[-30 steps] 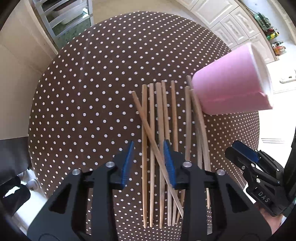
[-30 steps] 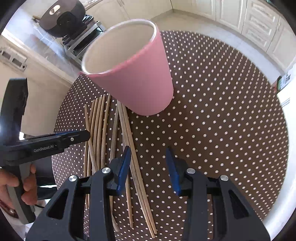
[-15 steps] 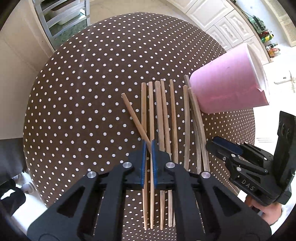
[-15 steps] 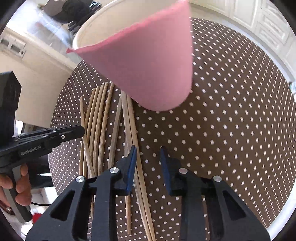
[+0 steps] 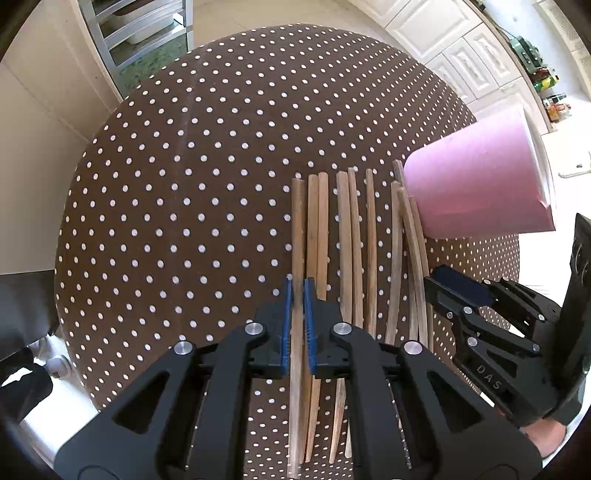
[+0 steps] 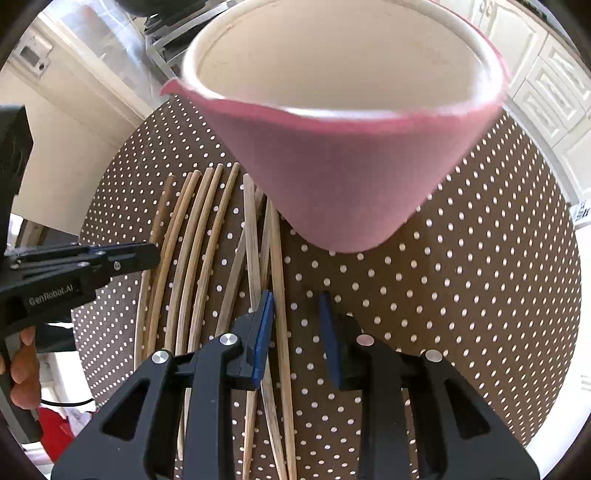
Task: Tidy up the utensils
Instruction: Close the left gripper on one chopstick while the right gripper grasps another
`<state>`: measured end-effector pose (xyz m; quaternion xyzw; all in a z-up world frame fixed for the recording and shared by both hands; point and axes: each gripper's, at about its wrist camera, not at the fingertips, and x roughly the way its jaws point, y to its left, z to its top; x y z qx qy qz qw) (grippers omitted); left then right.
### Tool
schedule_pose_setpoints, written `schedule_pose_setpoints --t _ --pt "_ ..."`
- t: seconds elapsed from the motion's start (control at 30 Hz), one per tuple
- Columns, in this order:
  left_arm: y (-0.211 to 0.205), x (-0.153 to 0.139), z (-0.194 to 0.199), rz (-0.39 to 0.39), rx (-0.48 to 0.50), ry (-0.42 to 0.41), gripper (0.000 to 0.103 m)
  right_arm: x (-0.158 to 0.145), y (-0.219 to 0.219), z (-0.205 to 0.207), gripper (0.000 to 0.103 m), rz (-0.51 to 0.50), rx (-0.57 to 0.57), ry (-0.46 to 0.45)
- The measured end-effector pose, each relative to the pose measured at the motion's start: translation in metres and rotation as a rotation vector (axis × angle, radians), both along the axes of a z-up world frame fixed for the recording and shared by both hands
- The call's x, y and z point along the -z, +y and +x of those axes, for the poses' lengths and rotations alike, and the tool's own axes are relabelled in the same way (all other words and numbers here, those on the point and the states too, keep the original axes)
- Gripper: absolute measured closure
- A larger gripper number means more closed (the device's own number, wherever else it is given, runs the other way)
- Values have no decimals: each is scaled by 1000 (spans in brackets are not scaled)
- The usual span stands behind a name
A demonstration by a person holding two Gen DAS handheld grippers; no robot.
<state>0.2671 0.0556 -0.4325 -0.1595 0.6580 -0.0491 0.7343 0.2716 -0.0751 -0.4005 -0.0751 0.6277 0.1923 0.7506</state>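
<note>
Several wooden chopsticks (image 5: 354, 236) lie side by side on a round brown polka-dot table (image 5: 184, 184). My left gripper (image 5: 297, 295) is shut on one chopstick (image 5: 297, 221) and holds it lengthwise over the others. A pink cup (image 5: 476, 184) with a white inside stands upright at the right of the chopsticks. In the right wrist view the cup (image 6: 343, 162) is close in front and the chopsticks (image 6: 199, 251) lie to its left. My right gripper (image 6: 296, 306) is open and empty just short of the cup, with a chopstick on the table beneath its jaws.
White kitchen cabinets (image 5: 454, 48) stand beyond the table at the back right. A metal shelf rack (image 5: 144, 26) stands at the back left. The right gripper's body (image 5: 498, 332) shows at the table's right edge in the left wrist view.
My left gripper has shut on the slanted chopstick and turned it in line with the others. My right gripper has moved closer to the pink cup and narrowed its opening.
</note>
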Motion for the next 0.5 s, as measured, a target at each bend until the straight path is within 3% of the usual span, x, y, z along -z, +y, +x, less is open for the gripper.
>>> schedule_pose_setpoints --t 0.13,0.3,0.5 --pt "4 -1 -1 12 8 -18 97 1 0 1 95 12 18 4" --pt "9 -8 -13 2 19 -37 97 -1 -4 -6 96 76 39 34" --pt "24 -36 -37 -21 25 -79 97 -21 -2 -23 98 127 60 6"
